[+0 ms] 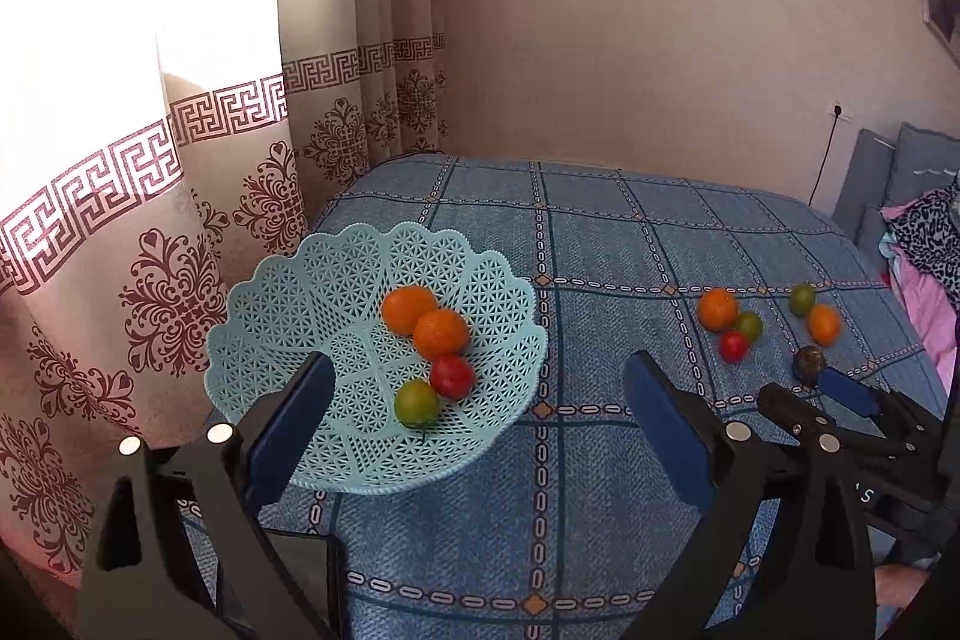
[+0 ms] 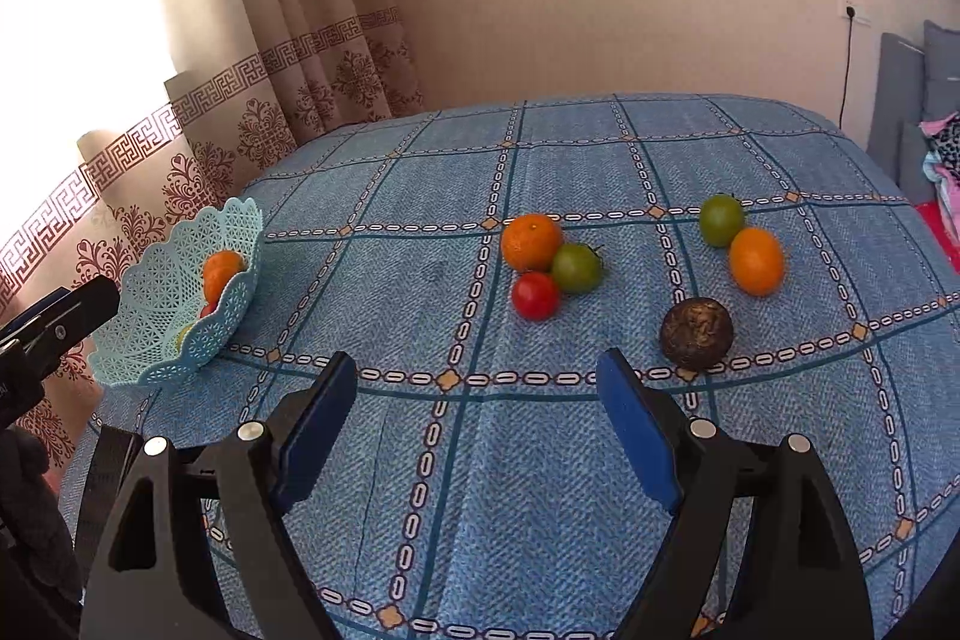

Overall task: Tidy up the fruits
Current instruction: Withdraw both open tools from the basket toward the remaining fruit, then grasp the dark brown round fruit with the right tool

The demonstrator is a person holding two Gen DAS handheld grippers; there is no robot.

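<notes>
1. The left gripper [image 1: 480, 400] stands wide open and holds nothing; its left finger [image 1: 288, 430] overlaps the near rim of the basket [image 1: 288, 304] in the left wrist view, though contact cannot be judged.
2. The right gripper [image 2: 477, 412] is likewise spread wide and empty, above bare tablecloth [image 2: 540, 490] near the table's front edge.
3. The light blue lattice basket sits at the table's left edge beside the curtain [image 1: 180, 232], holding two oranges [image 1: 426, 322], a red tomato [image 1: 452, 376] and a green tomato [image 1: 416, 402].
4. Toward the right side of the table lie an orange [image 2: 531, 241], green tomato [image 2: 576, 268] and red tomato [image 2: 535, 295] clustered together.
5. Farther right, a green tomato [image 2: 721, 219] touches an orange fruit [image 2: 756, 260]; a dark brown round fruit [image 2: 696, 333] lies just beyond the right gripper's right finger [image 2: 636, 436].
</notes>
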